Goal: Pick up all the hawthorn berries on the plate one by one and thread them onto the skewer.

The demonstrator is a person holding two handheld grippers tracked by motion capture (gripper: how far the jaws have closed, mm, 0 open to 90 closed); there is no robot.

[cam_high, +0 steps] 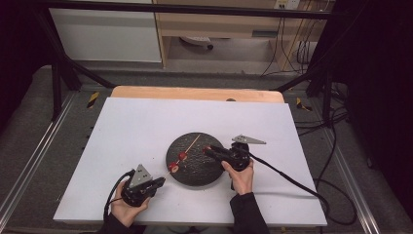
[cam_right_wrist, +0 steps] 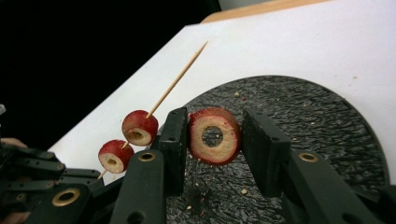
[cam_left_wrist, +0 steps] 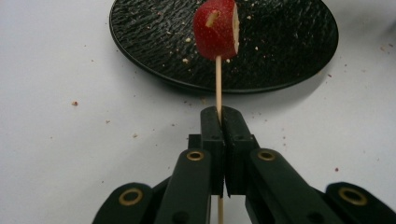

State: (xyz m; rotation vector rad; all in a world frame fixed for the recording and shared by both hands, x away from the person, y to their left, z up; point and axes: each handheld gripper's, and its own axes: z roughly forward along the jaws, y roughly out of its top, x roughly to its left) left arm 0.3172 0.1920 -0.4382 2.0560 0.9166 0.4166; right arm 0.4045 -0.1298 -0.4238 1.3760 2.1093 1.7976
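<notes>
Fruit ring [cam_right_wrist: 214, 136], soft and bruisable, sits between the right gripper's [cam_right_wrist: 213, 149] parted jaws, best pinched lightly by its rim, while the left gripper [cam_left_wrist: 219, 122] clamps the thin, snappable skewer [cam_left_wrist: 218, 84] at its near end.

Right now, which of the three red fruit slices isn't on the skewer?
The cored slice between the right gripper jaws, over the black plate. The other two slices are threaded on the skewer held by the left gripper.

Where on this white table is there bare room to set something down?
The white table is bare across its whole far half, between the black plate and the wooden edge, and along the far left. It is crowded near the plate's front: the left claw holds the skewer there, and the right claw reaches over the plate with a fruit slice.
</notes>
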